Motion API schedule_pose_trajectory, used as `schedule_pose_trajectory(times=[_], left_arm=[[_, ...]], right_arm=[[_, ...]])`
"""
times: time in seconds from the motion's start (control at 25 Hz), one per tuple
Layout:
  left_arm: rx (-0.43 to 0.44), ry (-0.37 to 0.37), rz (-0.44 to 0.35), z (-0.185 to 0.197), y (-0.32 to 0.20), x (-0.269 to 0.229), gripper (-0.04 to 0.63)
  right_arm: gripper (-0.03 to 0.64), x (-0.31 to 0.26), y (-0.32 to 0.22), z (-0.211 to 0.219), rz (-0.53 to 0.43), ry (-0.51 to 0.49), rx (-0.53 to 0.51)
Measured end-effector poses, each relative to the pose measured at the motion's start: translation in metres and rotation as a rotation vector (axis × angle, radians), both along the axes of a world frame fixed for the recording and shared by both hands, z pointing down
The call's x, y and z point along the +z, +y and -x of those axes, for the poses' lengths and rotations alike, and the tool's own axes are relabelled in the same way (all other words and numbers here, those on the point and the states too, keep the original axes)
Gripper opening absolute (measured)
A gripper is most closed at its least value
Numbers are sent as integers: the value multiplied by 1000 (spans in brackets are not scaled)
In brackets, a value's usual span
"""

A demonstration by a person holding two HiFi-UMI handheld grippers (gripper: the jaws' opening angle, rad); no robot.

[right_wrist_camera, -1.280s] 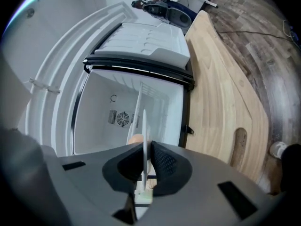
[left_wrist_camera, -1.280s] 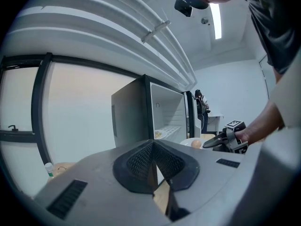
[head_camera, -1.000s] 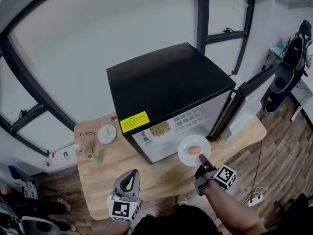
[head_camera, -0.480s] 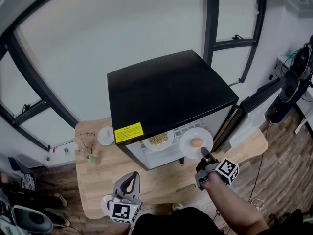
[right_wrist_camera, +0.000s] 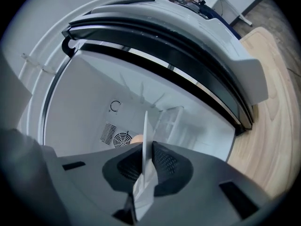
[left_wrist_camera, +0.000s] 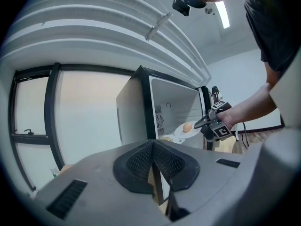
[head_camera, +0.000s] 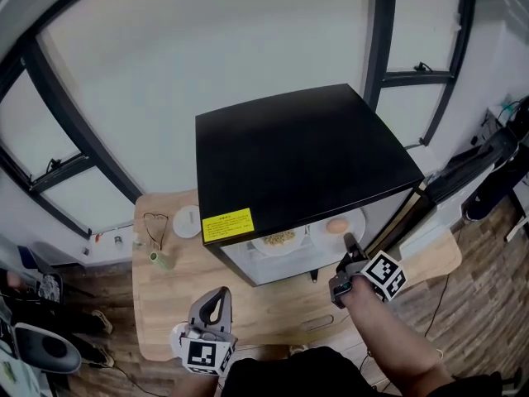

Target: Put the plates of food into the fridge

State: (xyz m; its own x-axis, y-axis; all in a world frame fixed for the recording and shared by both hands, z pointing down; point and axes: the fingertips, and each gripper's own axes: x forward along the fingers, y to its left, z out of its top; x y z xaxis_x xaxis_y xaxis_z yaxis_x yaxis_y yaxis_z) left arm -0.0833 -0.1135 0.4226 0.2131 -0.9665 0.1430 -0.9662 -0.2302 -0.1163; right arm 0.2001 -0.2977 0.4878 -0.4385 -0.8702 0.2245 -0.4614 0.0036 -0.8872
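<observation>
1. Right claw [head_camera: 348, 245] clamps the plate [head_camera: 354, 221] rim, holding it level so the egg [head_camera: 336, 226] won't roll, just inside the fridge [head_camera: 306, 155].
2. Left claw [head_camera: 217, 296], shut and empty, hangs clear over the near table [head_camera: 165, 304].

Matte black fridge top [head_camera: 306, 160] hiding far rims of white round egg plate [head_camera: 354, 223], at its 9 o'clock white round plate of pale food [head_camera: 291, 248] too small to tell, in right gripper view tan egg [right_wrist_camera: 137, 139] mostly behind dark fingers [right_wrist_camera: 162, 161]
</observation>
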Motion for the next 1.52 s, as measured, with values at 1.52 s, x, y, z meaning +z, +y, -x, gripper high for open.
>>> schedule_pose_trajectory(times=[1.52], left_arm=[[-48,41,15,46,22,11,5]], right_arm=[[218,50,63,15,-92,414,-82]])
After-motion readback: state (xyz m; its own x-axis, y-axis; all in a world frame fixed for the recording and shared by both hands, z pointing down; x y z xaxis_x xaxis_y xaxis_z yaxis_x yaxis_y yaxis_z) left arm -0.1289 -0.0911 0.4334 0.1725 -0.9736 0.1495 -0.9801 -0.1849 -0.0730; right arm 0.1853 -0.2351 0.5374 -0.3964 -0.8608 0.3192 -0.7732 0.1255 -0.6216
